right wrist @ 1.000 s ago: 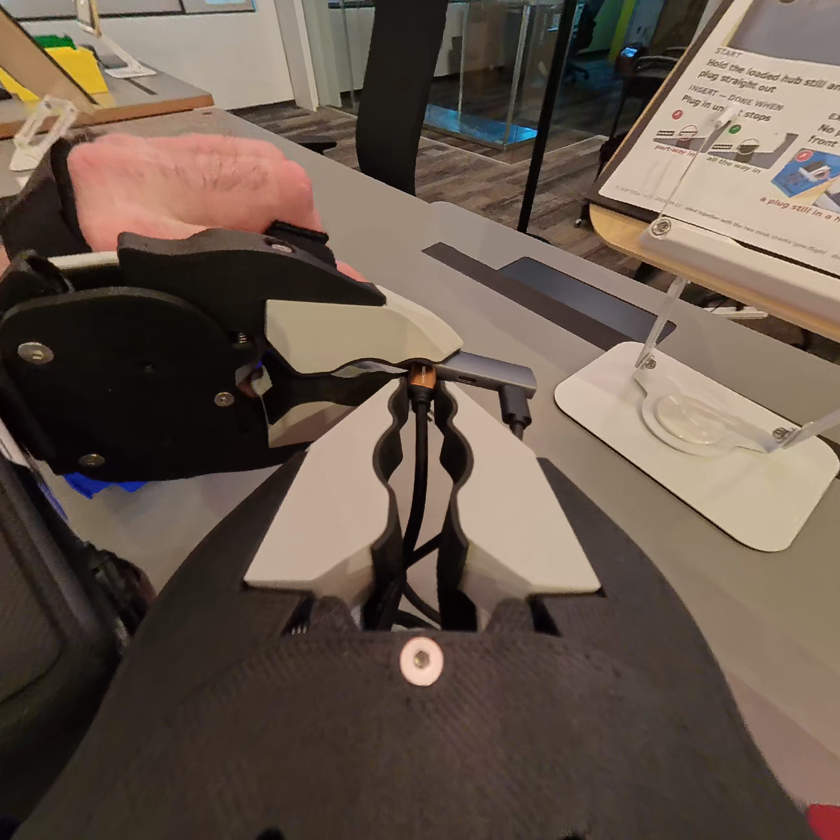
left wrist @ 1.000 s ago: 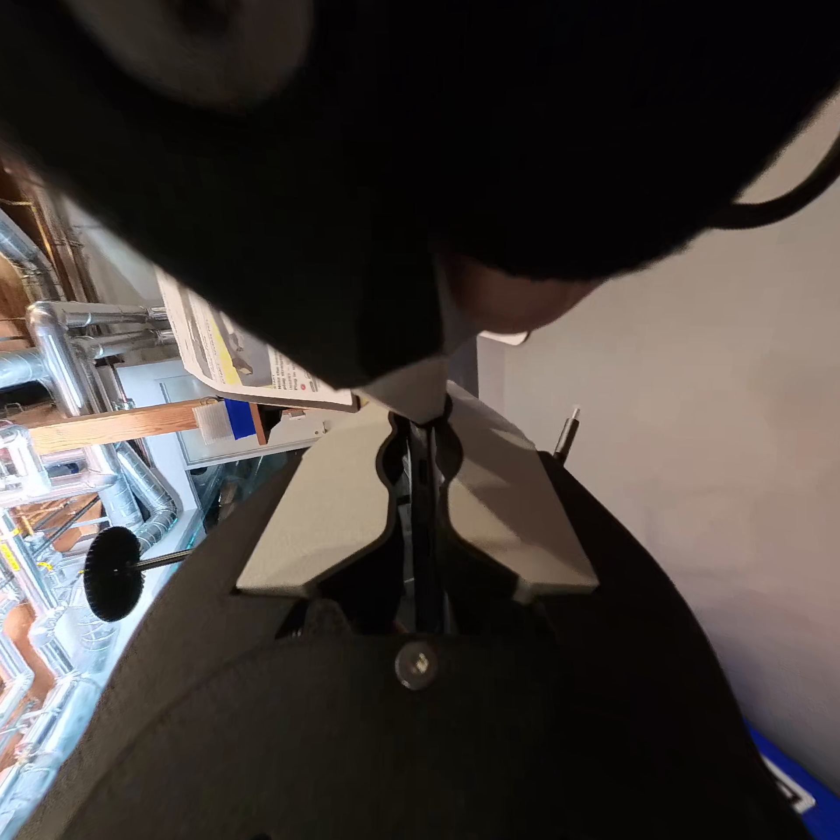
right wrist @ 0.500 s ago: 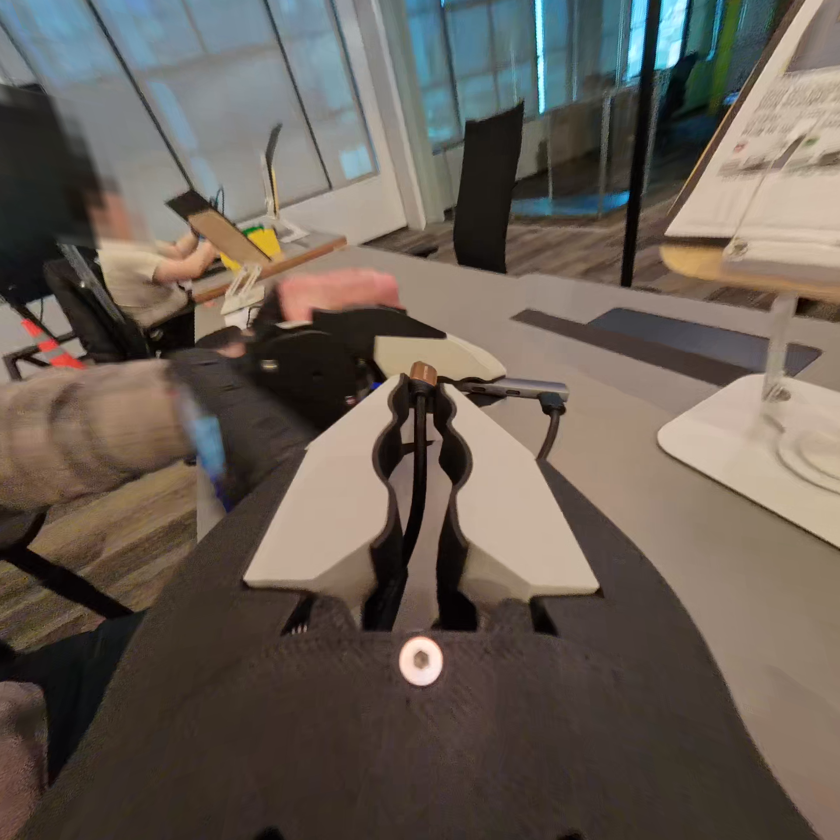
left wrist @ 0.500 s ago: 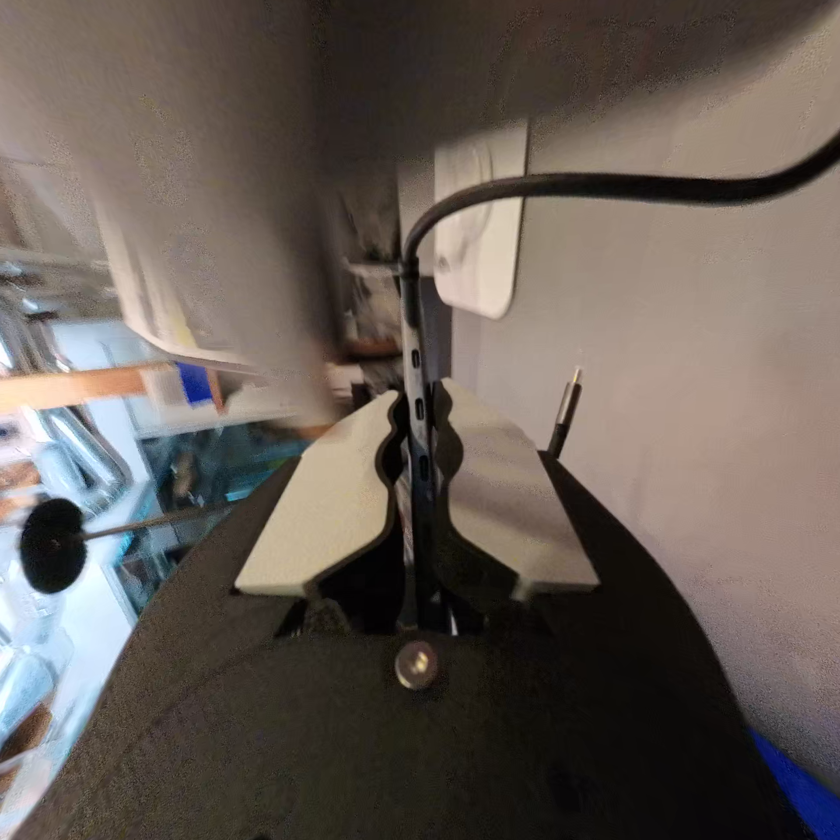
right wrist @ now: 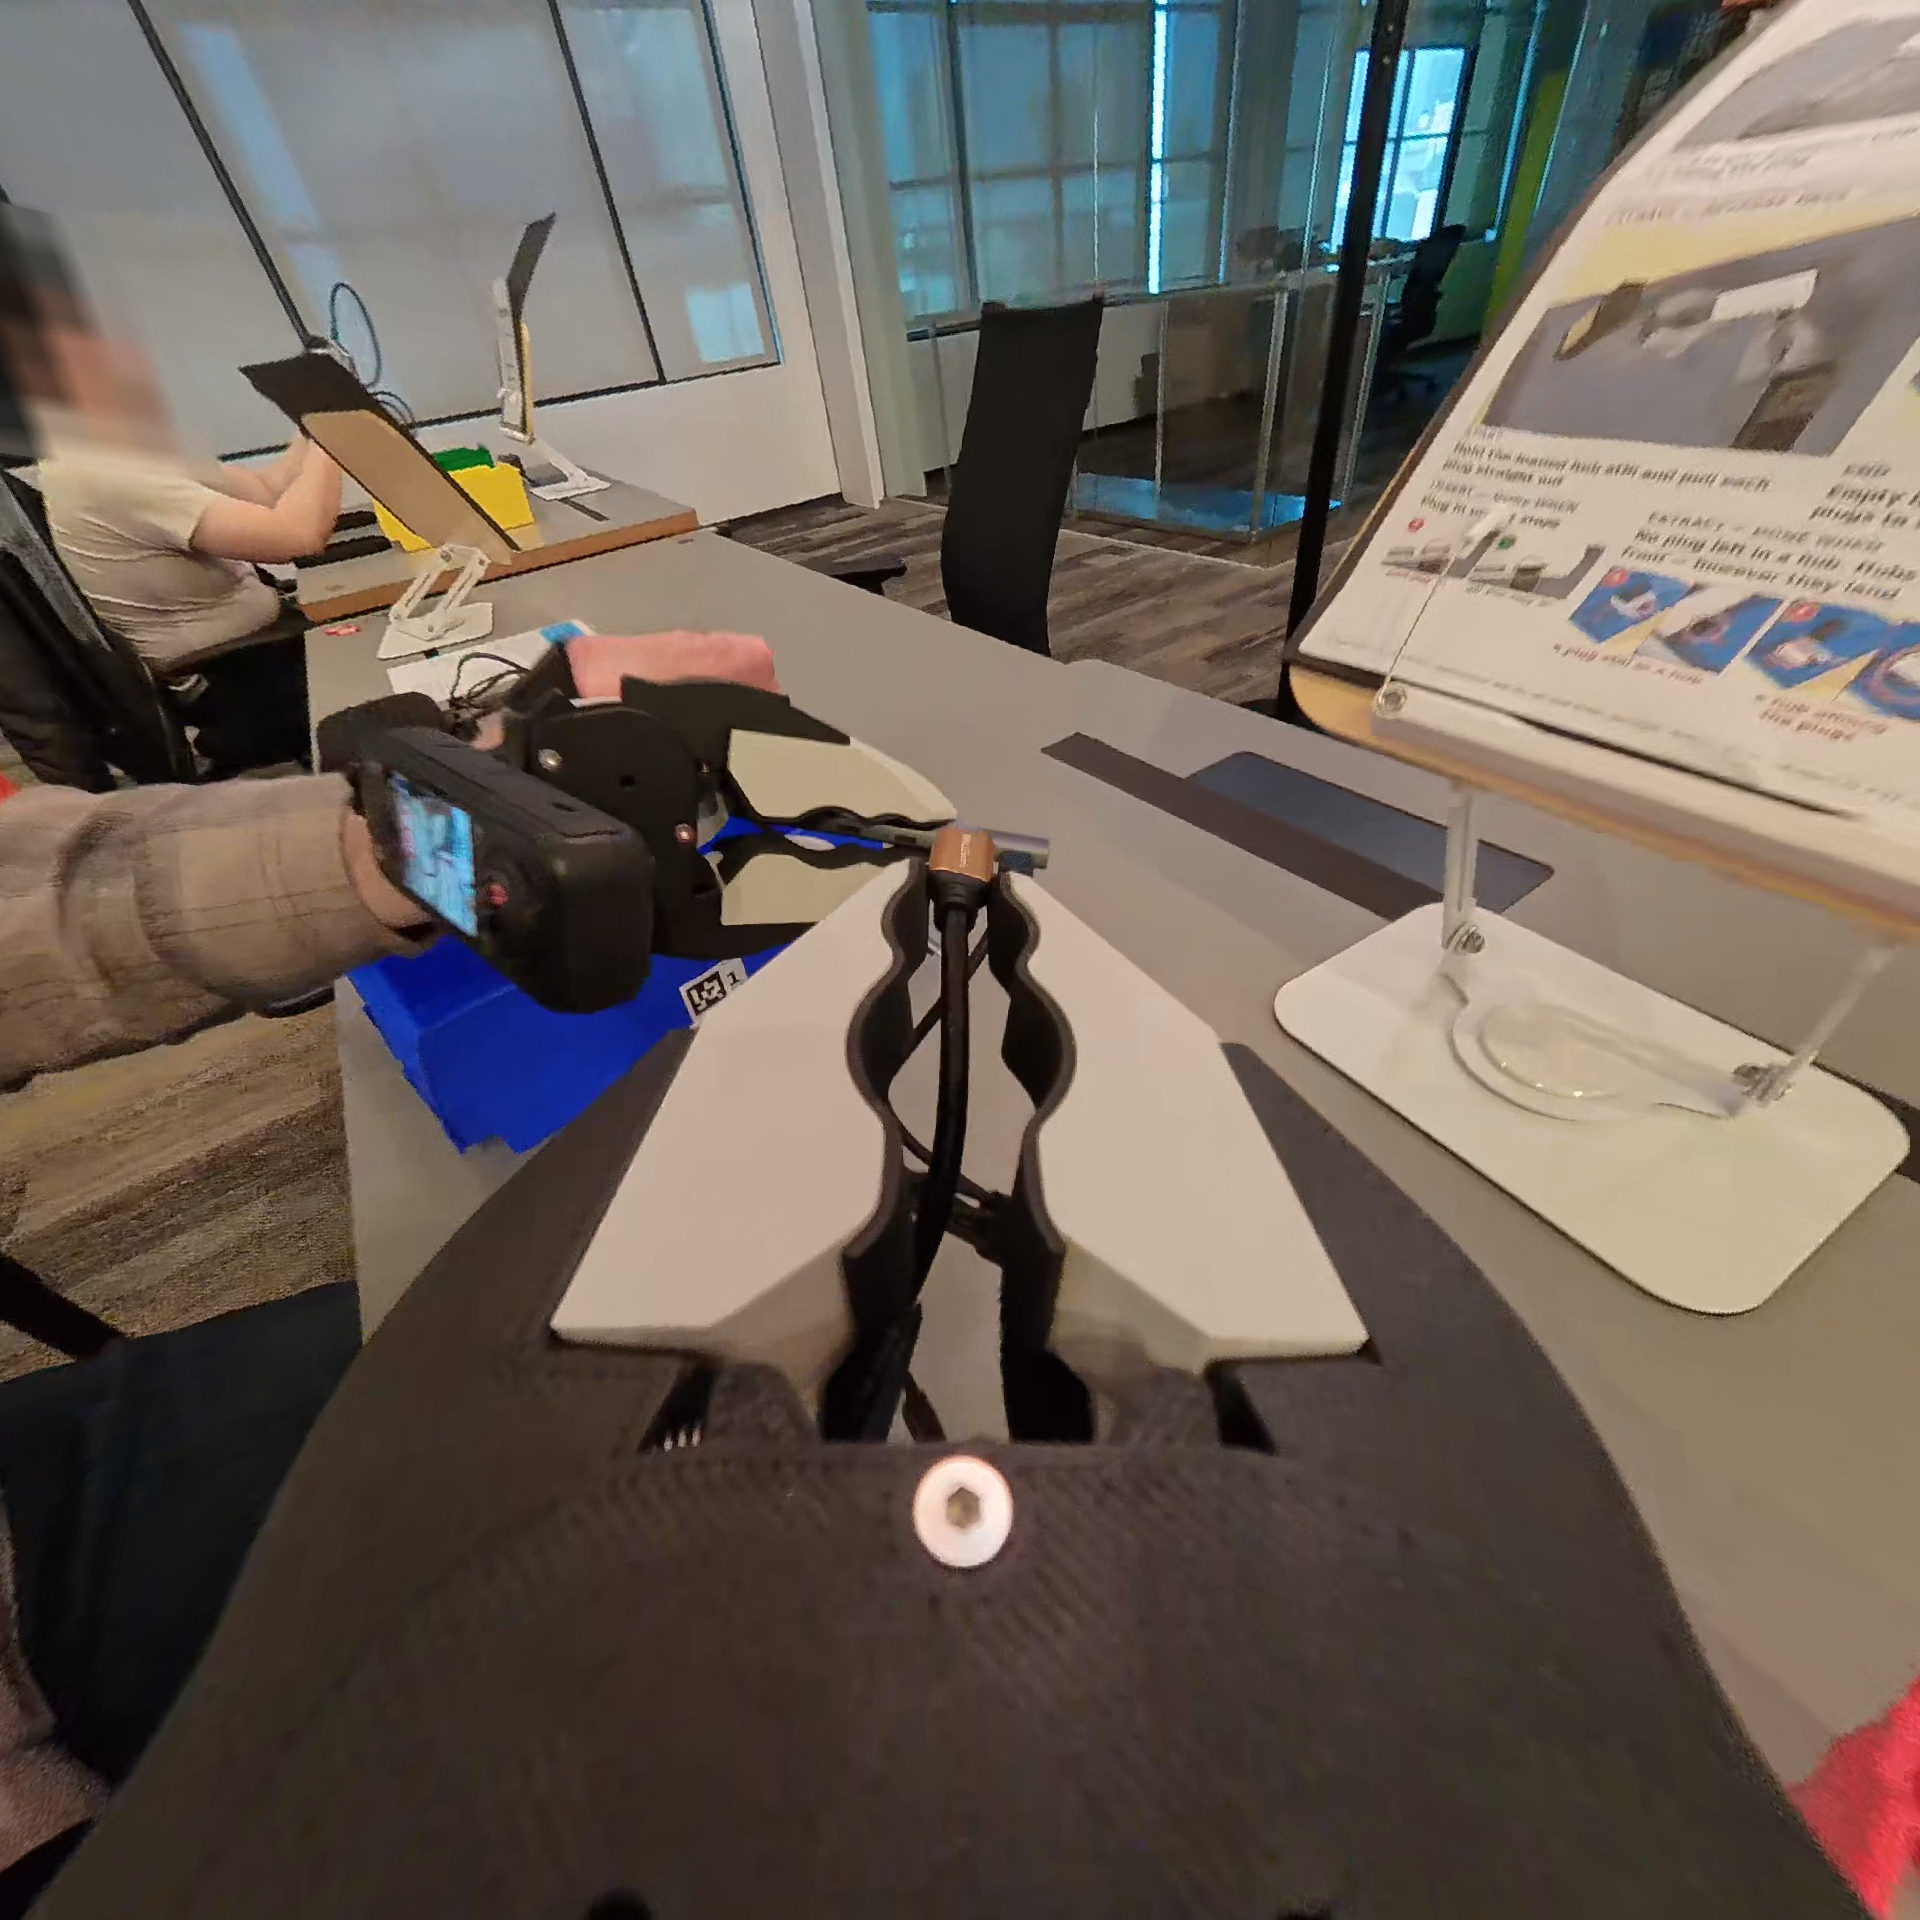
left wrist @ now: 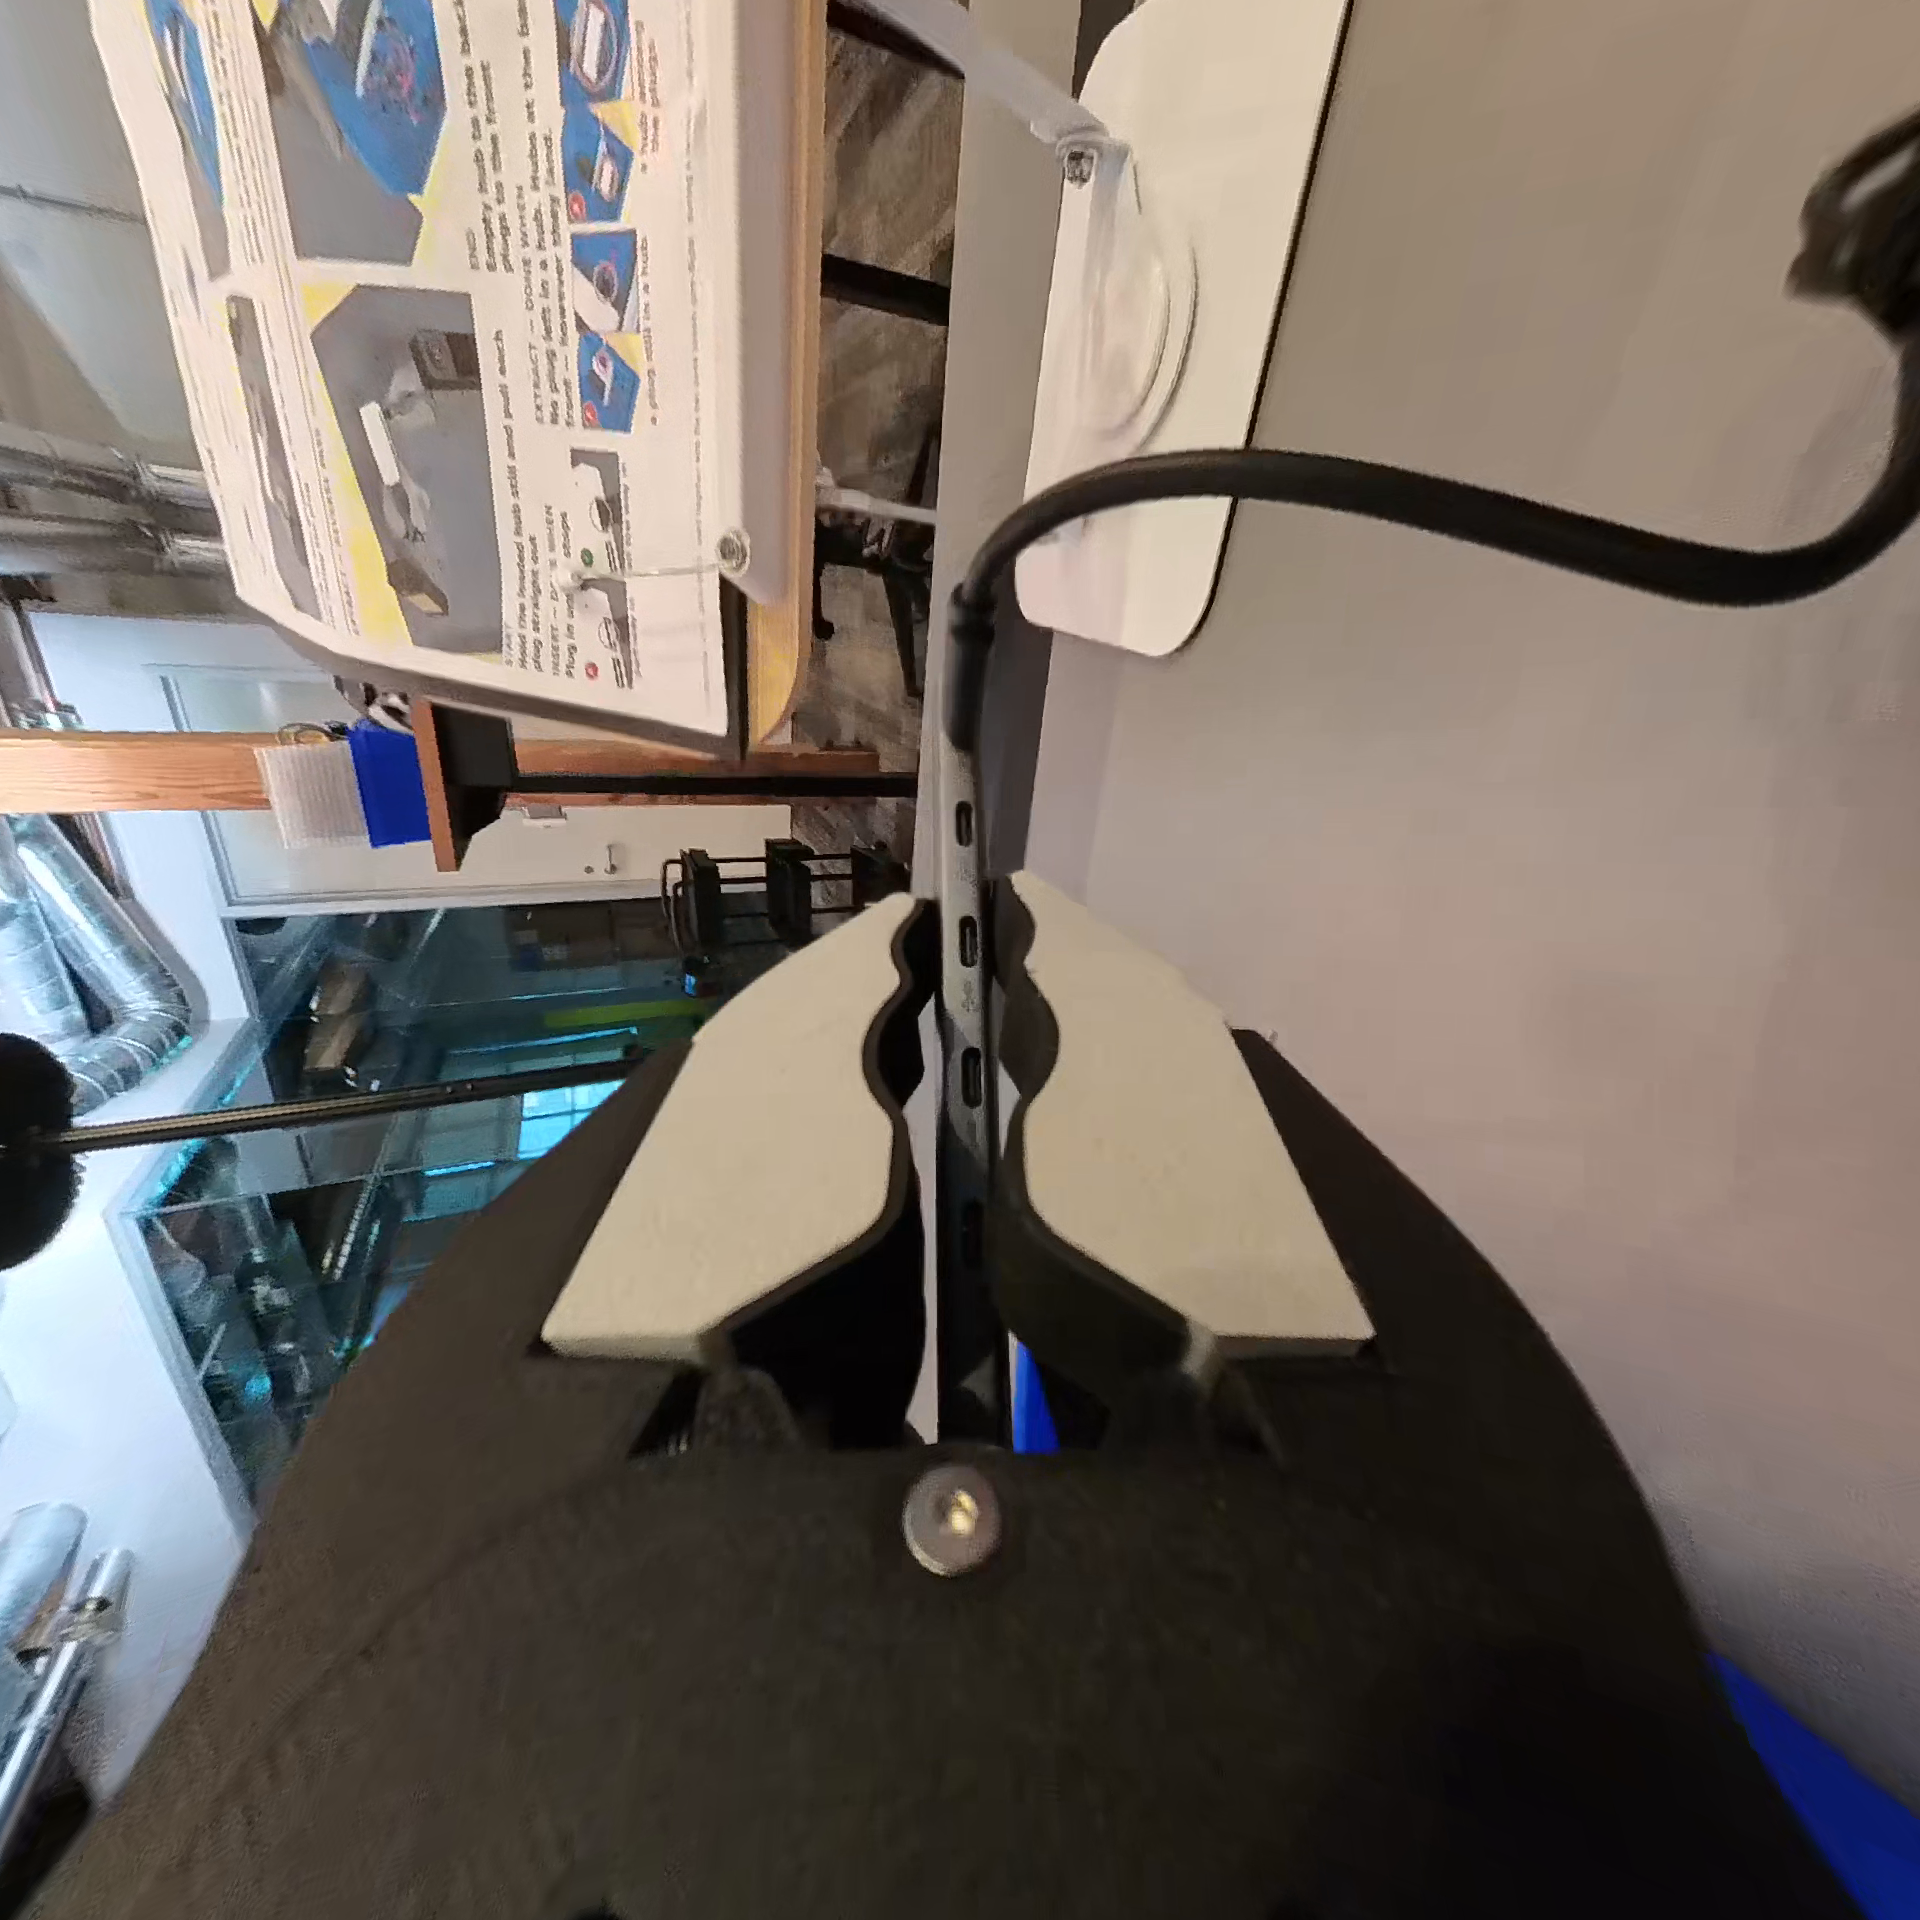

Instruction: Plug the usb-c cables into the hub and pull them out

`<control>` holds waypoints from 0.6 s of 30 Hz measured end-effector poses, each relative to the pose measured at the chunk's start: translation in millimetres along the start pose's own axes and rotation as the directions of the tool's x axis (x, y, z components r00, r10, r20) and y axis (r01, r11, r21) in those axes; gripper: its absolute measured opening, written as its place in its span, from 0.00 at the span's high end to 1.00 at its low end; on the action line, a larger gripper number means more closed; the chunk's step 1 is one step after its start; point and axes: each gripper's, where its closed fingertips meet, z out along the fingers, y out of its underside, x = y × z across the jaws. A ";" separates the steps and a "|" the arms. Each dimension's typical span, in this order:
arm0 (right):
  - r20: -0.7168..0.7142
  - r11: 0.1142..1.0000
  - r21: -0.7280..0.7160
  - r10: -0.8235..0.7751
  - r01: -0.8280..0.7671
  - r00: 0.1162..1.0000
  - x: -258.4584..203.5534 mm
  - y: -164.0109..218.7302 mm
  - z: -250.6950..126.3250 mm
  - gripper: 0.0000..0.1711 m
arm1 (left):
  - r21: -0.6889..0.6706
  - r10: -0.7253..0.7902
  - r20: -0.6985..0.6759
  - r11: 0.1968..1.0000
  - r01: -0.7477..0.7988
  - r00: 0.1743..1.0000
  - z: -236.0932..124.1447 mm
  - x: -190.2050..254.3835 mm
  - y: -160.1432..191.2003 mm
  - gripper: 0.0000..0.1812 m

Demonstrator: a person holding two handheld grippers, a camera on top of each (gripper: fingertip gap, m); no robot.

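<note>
My left gripper (left wrist: 961,914) is shut on the slim grey hub (left wrist: 964,821), seen edge-on; the ports that show are empty. The hub's own black lead (left wrist: 1351,499) leaves its far end and curves right. My right gripper (right wrist: 961,883) is shut on a black usb-c cable (right wrist: 951,1039) just behind its copper-coloured plug (right wrist: 961,854), which sticks out past the fingertips. In the right wrist view the left gripper (right wrist: 914,831) holds the hub (right wrist: 1023,850) level above the table, a little beyond the plug.
A document stand with a white base (right wrist: 1558,1143) and an instruction sheet (right wrist: 1662,468) stands on the grey table (right wrist: 1143,727) at the right; its base also shows in the left wrist view (left wrist: 1174,312). A blue bin (right wrist: 499,1039) sits under the left gripper. A person sits at a far desk.
The copper plug was at the hub a second ago; my right gripper has drawn back with it and no longer blocks the left wrist view. The left gripper still holds the hub.
</note>
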 end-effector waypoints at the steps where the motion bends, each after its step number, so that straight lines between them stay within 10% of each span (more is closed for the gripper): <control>1: 0.000 1.000 0.000 -0.014 0.014 1.000 -0.1 -8.0 -6.8 0.95 | -0.007 -0.013 -0.001 1.000 0.013 1.000 -0.4 0.2 4.7 0.95; 18: -0.246 0.997 0.061 -0.032 0.049 0.969 56.9 -71.2 -182.8 0.95 | -0.017 -0.111 -0.011 0.994 0.111 0.994 -18.8 8.2 32.2 0.95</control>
